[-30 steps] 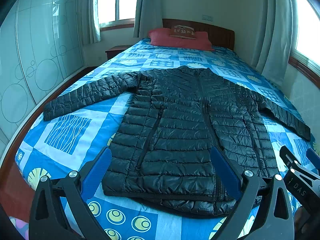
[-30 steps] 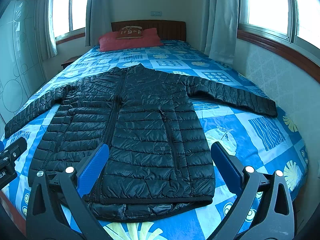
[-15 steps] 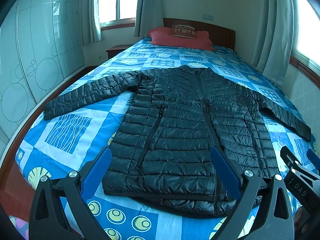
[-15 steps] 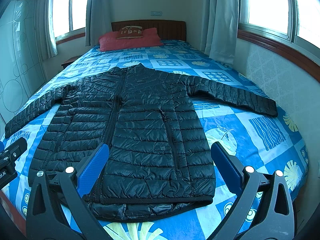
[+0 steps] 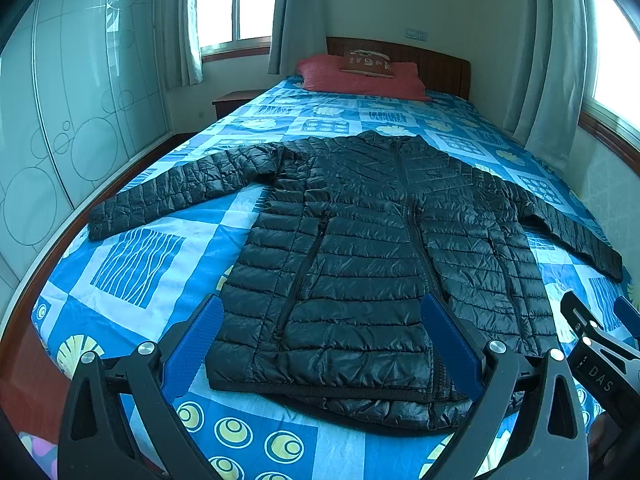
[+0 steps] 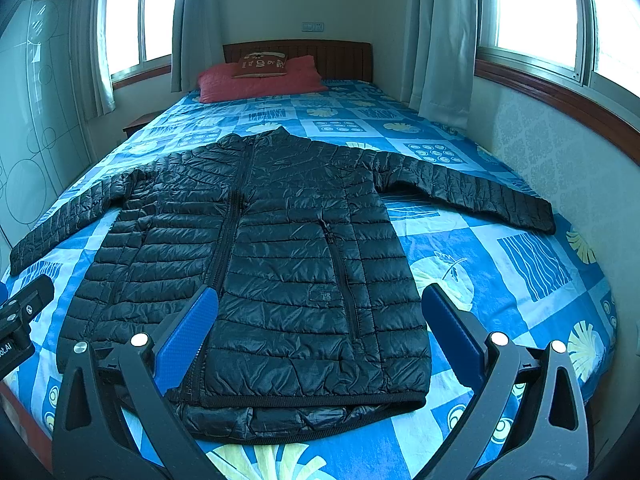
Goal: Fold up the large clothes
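Note:
A black quilted puffer jacket (image 5: 372, 248) lies flat, front up and zipped, on the bed, with both sleeves spread out to the sides. It also shows in the right wrist view (image 6: 272, 256). My left gripper (image 5: 320, 304) is open and empty, held above the jacket's hem at the foot of the bed. My right gripper (image 6: 318, 300) is open and empty, also above the hem, to the right of the left one. The right gripper's body shows at the right edge of the left wrist view (image 5: 600, 356).
The bed (image 5: 132, 264) has a blue patterned cover. A red pillow (image 5: 360, 76) and wooden headboard (image 5: 436, 68) are at the far end. A glass-fronted wardrobe (image 5: 72, 120) stands on the left, a nightstand (image 5: 232, 102) beside it. A wall with windows (image 6: 560, 152) runs along the right.

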A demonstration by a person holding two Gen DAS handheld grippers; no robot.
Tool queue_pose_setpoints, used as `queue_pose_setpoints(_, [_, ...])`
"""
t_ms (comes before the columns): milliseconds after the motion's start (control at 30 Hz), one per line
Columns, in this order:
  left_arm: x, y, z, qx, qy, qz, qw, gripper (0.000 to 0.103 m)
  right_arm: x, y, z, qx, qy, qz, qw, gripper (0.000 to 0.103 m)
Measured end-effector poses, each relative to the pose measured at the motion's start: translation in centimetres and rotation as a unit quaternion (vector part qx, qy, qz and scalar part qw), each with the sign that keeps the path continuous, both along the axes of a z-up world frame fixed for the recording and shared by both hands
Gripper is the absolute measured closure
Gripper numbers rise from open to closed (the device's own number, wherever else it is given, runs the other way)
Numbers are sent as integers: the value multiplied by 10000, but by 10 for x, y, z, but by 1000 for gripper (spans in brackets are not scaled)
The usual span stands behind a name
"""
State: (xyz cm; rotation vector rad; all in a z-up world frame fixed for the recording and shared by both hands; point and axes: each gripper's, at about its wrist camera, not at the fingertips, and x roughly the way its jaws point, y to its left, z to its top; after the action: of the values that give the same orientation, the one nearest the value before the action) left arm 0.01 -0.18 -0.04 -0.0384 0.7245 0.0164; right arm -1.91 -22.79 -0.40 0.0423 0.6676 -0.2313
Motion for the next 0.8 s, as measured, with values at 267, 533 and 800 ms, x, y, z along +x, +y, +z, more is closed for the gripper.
queue_pose_setpoints(267, [0,0,0,0,0,0,10000,5,-1,1,1,0,-2,10,10000,2])
queue_pose_setpoints(533, [0,0,0,-4,1,0,10000,5,-1,1,2,1,-3,10,10000,2])
queue_pose_setpoints(800, [0,0,0,1,5,4,10000,5,-2,-2,3,3,-1,10,10000,2])
